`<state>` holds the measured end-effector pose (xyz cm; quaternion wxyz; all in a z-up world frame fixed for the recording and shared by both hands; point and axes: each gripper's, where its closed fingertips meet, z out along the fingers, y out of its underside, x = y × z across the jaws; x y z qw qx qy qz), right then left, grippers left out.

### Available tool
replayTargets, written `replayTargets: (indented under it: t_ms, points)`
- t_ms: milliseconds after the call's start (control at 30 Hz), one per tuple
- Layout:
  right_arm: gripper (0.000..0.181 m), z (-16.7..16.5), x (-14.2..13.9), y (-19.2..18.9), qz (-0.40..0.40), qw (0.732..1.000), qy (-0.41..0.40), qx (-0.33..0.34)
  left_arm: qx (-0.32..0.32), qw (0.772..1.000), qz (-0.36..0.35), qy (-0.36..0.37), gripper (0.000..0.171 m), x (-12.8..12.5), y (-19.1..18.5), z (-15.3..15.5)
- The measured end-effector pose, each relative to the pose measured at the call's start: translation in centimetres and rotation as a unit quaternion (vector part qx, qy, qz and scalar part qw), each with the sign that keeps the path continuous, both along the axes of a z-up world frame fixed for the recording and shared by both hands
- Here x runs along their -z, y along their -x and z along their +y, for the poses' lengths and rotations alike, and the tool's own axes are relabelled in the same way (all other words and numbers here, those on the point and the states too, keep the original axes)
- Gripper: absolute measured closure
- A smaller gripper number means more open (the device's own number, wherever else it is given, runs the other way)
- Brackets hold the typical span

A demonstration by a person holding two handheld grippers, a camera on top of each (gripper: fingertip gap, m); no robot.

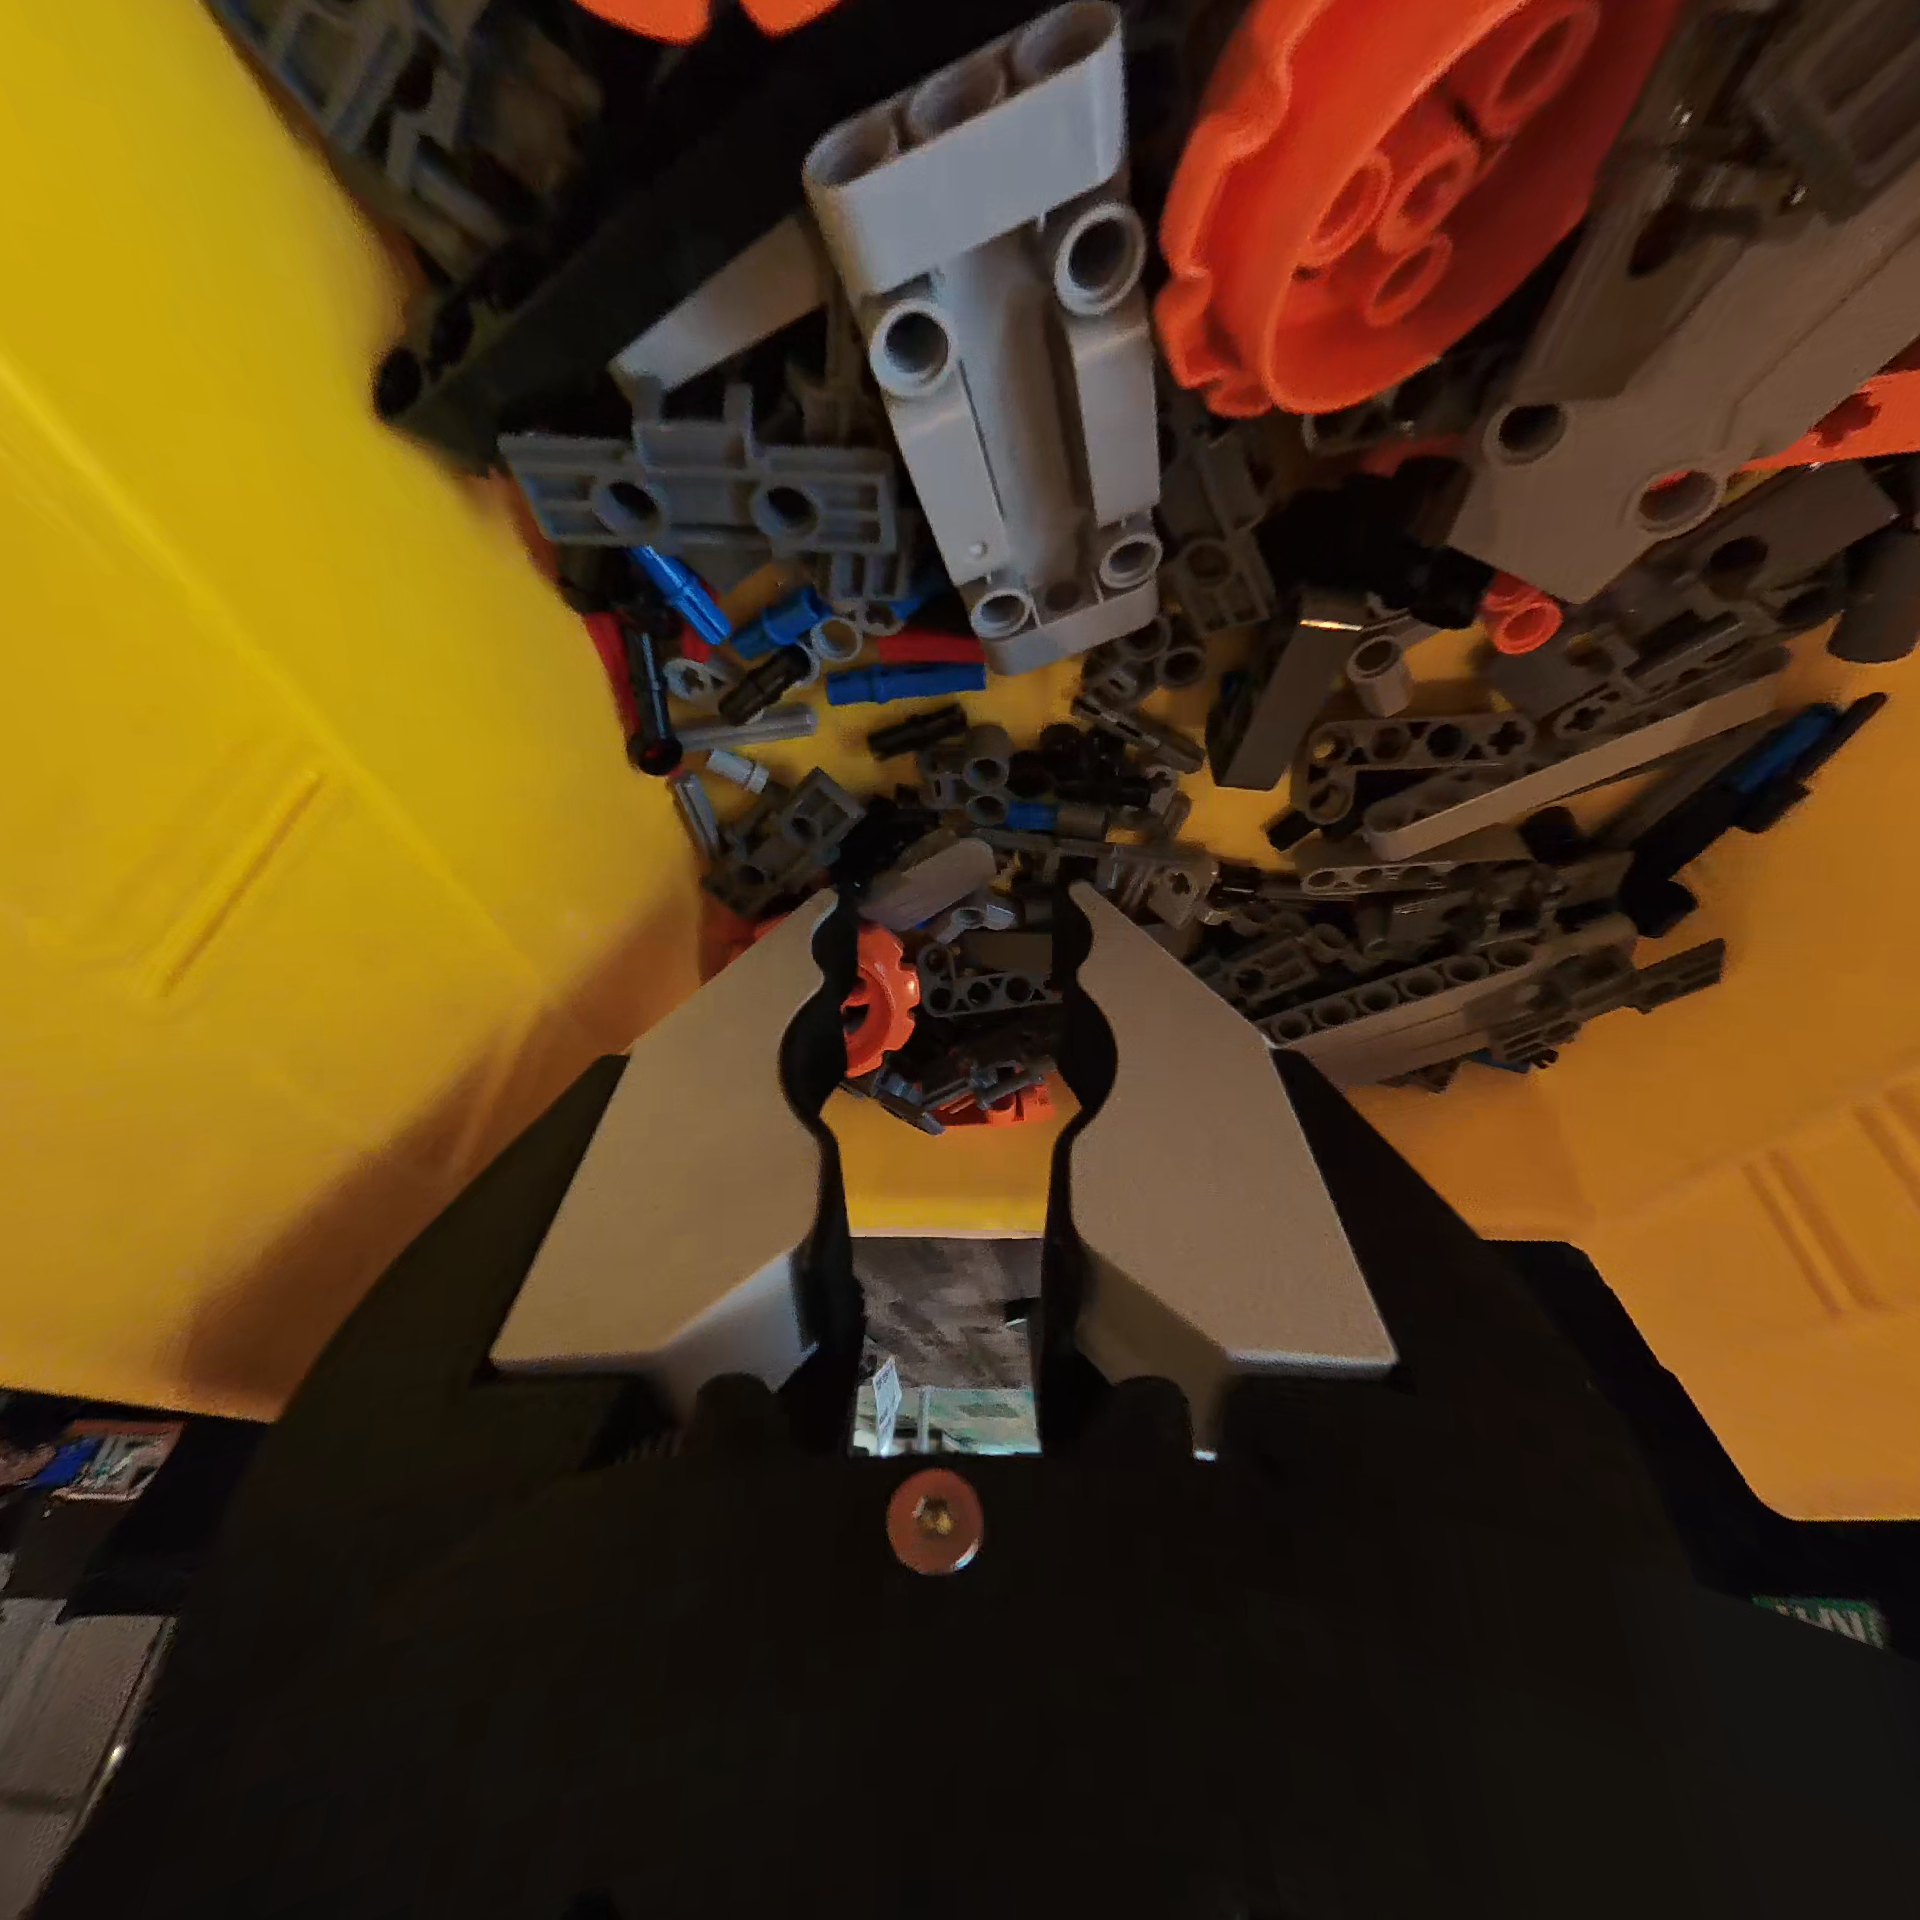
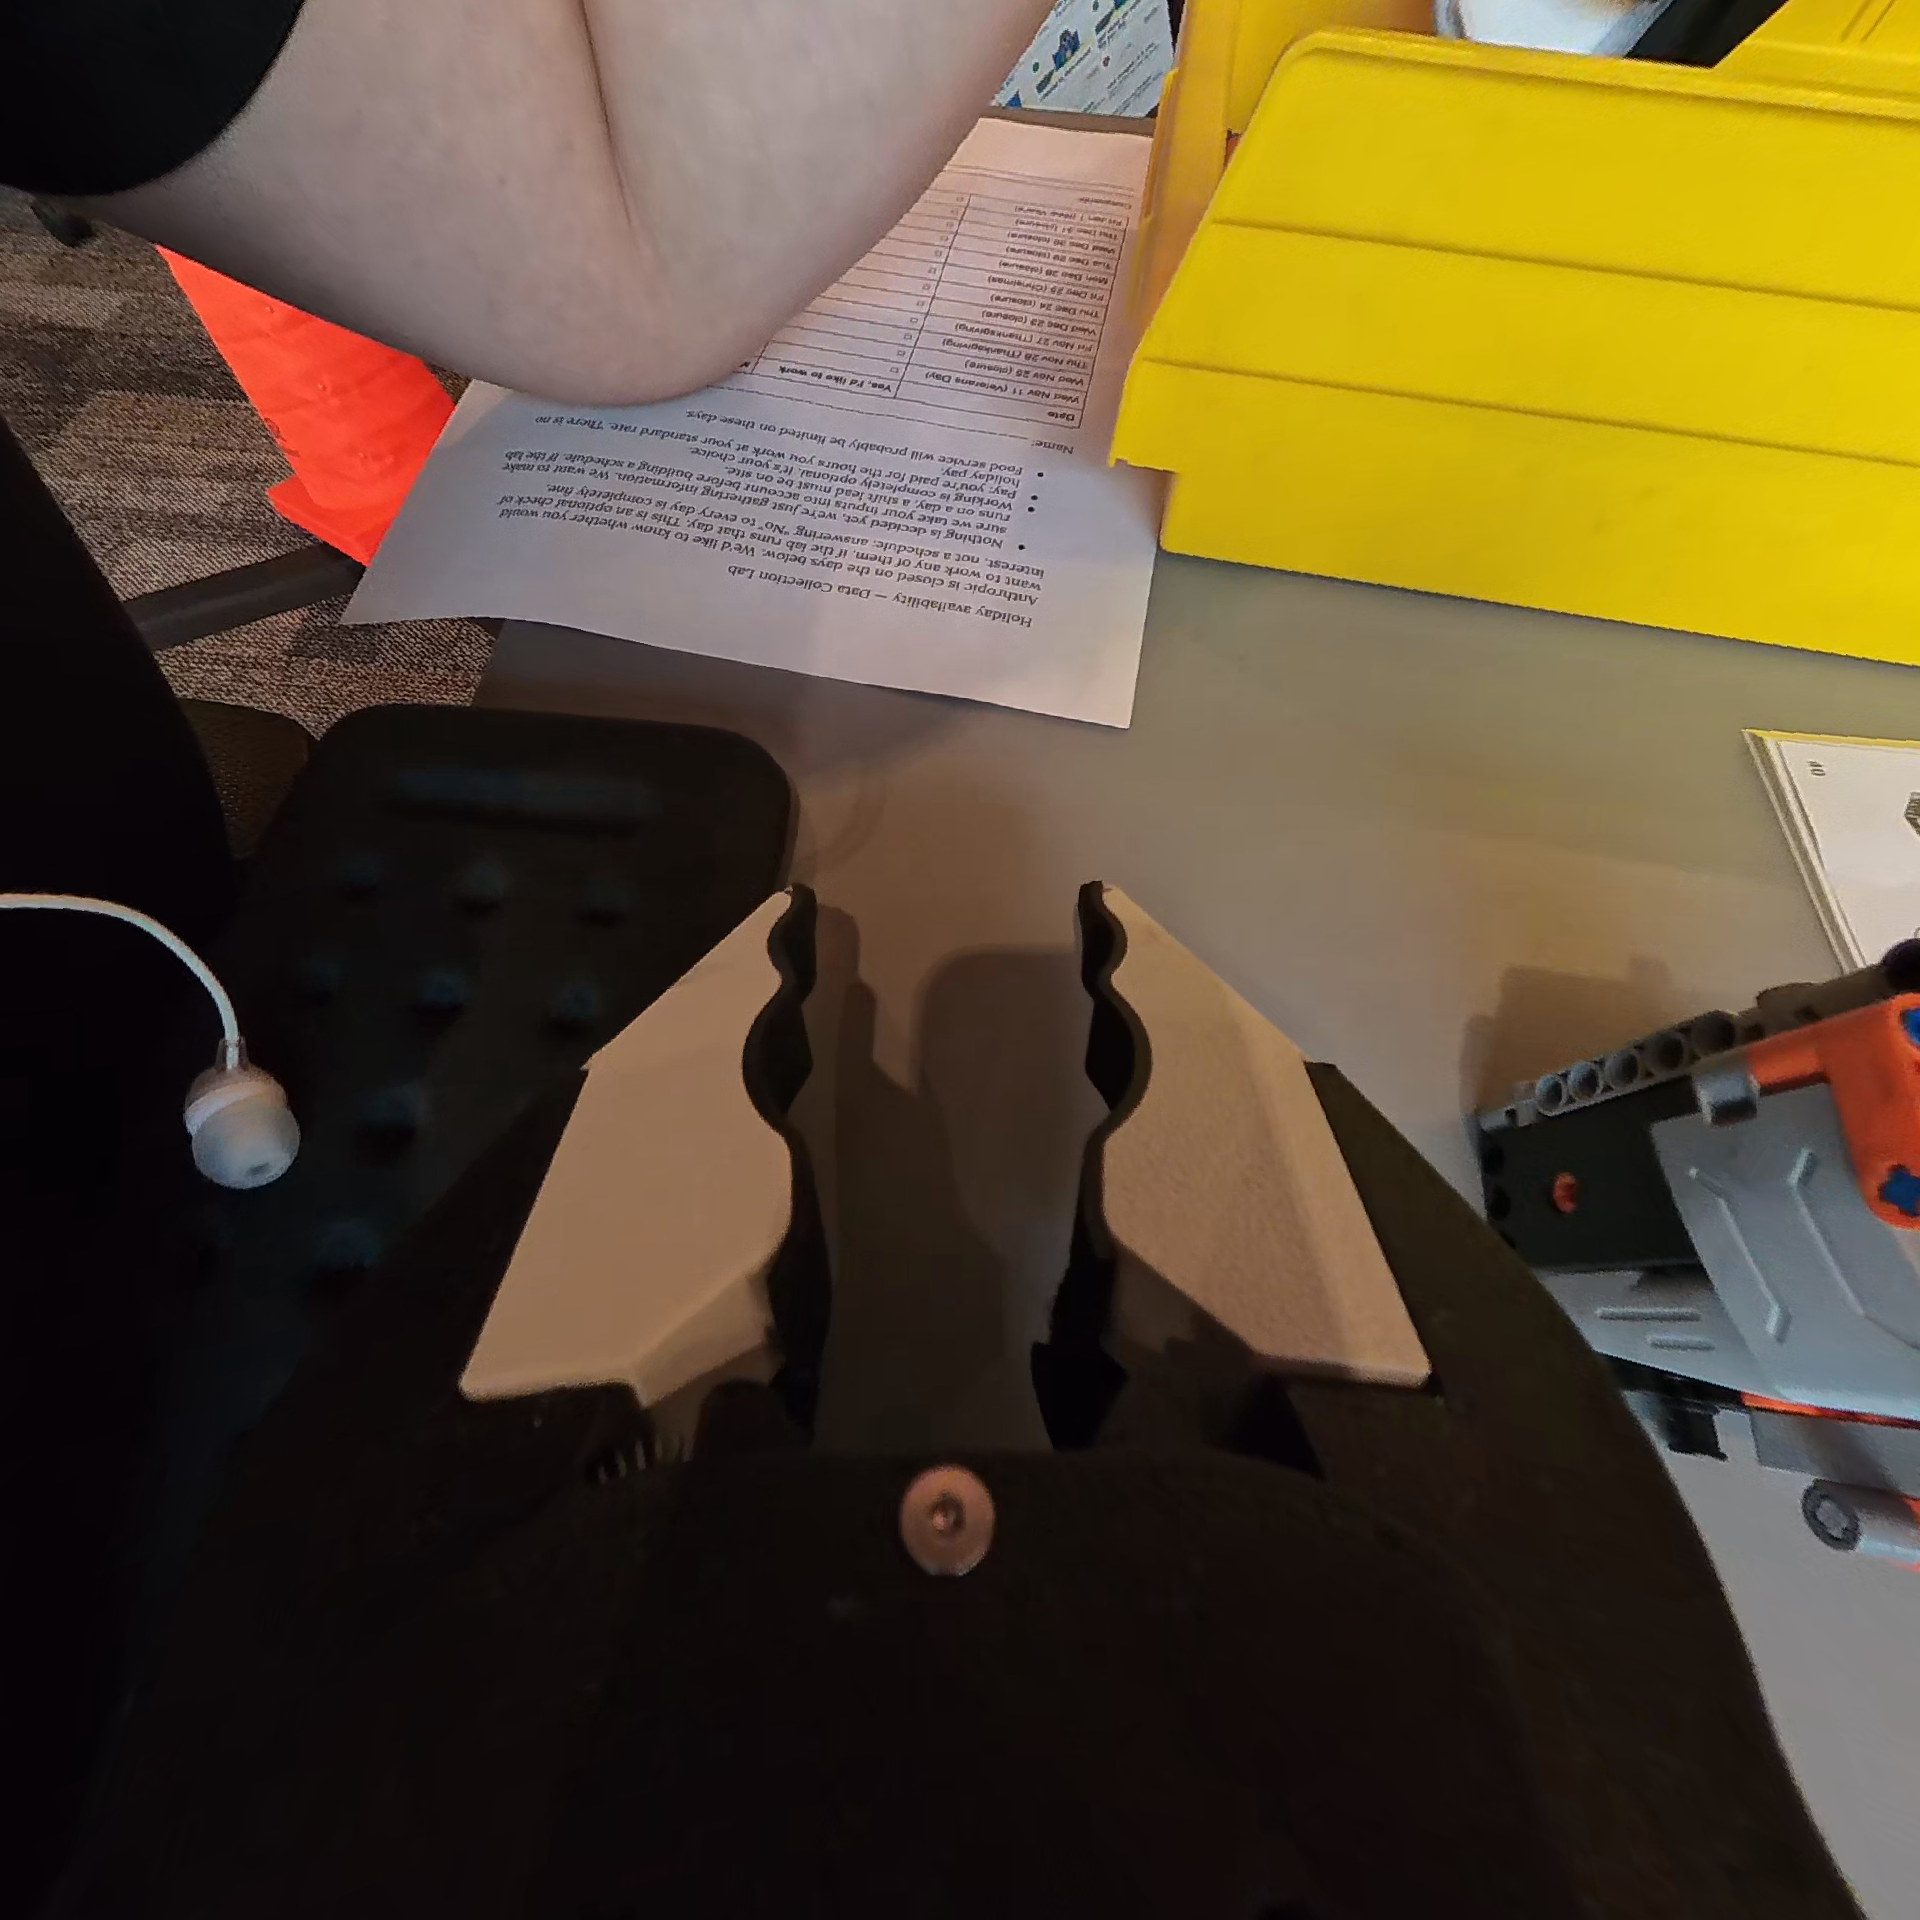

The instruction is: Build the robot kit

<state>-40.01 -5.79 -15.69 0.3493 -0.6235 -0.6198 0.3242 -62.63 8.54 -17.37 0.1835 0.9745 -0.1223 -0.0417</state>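
Left gripper (image 1: 951, 914): jaws parted, nothing between them, tips down inside a yellow bin (image 1: 260, 727) over a heap of plastic building pieces. Nearest to the tips is a small orange knob (image 1: 878, 997), lying just inside the left finger (touching or not, cannot tell). Around it are dark grey beams and pins; farther out are blue pins (image 1: 862, 686), a long light grey housing (image 1: 997, 395) and a big orange wheel (image 1: 1382, 197) at the far end of the heap.

Right gripper (image 2: 945, 935): jaws parted and empty, hanging over bare grey table (image 2: 1351, 810). To its right sits a partly built model (image 2: 1714, 1226), grey with orange parts, well apart from the fingers. Ahead lies a printed sheet (image 2: 790, 520), with a person's arm (image 2: 540, 208) above it, and the bin's yellow outer wall (image 2: 1507, 364) stands beyond. An orange cone (image 2: 322, 405) stands on the carpet past the table edge.

Progress: nothing is gripped by either tool; the pieces lie loose in the bin and the model looks unfinished.
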Motion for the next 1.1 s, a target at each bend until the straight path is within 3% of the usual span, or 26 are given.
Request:
replayTargets:
  t_ms: [67, 133, 367, 567, 633, 733, 1100]
  points:
    - [0.131, 0.0, 0.0, 0.0, 0.000, 1.000, 0.000, 0.000, 0.009, 1.000, 0.002, -0.005, 0.143, 0.0, 0.2, 0.2]
    - [0.131, 0.0, 0.0, 0.0, 0.000, 1.000, 0.000, 0.000, 0.014, 1.000, -0.016, -0.019, 0.161, -0.2, -0.4, 0.7]
    - [0.131, 0.0, 0.1, 0.0, -0.002, 1.000, 0.000, -0.001, 0.081, 0.991, -0.087, -0.053, 0.161, -1.0, -4.6, 1.9]
    - [0.131, -0.1, 0.2, 0.0, -0.005, 1.000, -0.001, -0.003, 0.094, 0.974, -0.141, -0.152, 0.160, -2.9, -7.7, 5.0]
    - [0.131, -0.1, 0.2, 0.0, -0.006, 1.000, -0.002, -0.003, 0.097, 0.980, -0.133, -0.109, 0.112, -2.3, -7.5, 3.0]
    - [0.131, -0.1, 0.2, 0.0, -0.006, 1.000, -0.002, -0.003, 0.169, 0.983, -0.066, -0.026, 0.090, -0.8, -5.5, 0.1]
    - [0.131, -0.3, 0.3, 0.0, -0.011, 1.000, -0.007, -0.007, 0.155, 0.983, -0.029, -0.089, 0.106, -0.7, -5.0, 3.9]
